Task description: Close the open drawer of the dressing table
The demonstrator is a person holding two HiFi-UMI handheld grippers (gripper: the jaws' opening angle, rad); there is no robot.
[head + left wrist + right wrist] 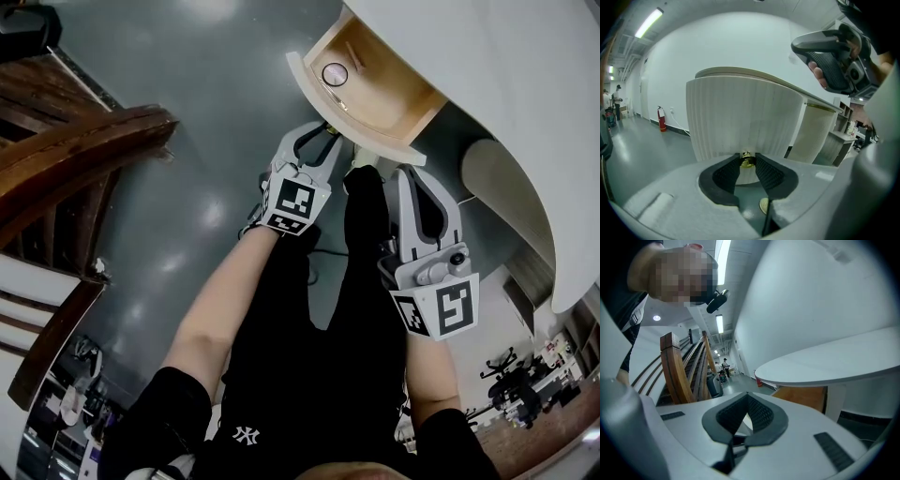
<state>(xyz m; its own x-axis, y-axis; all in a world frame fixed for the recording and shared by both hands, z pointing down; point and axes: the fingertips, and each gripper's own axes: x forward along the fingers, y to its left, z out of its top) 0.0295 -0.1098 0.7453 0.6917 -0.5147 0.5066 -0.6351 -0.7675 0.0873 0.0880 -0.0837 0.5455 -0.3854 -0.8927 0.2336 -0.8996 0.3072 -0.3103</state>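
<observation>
The dressing table's drawer [317,91] stands pulled out, showing a pale wood inside and a white fluted front [740,117]. A small brass knob [746,160] sits low on that front. My left gripper [327,132] reaches up to the drawer front, and in the left gripper view its dark pads [765,172] are shut on the knob. My right gripper [413,172] hangs lower right of the drawer, below the white tabletop [487,66]. Its jaws [747,396] meet at the tips with nothing between them.
A small round thing [335,74] lies inside the drawer. A dark wooden chair [75,178] stands on the grey floor to the left. The table's curved side panel [506,187] is at the right. The person's dark-trousered legs fill the middle.
</observation>
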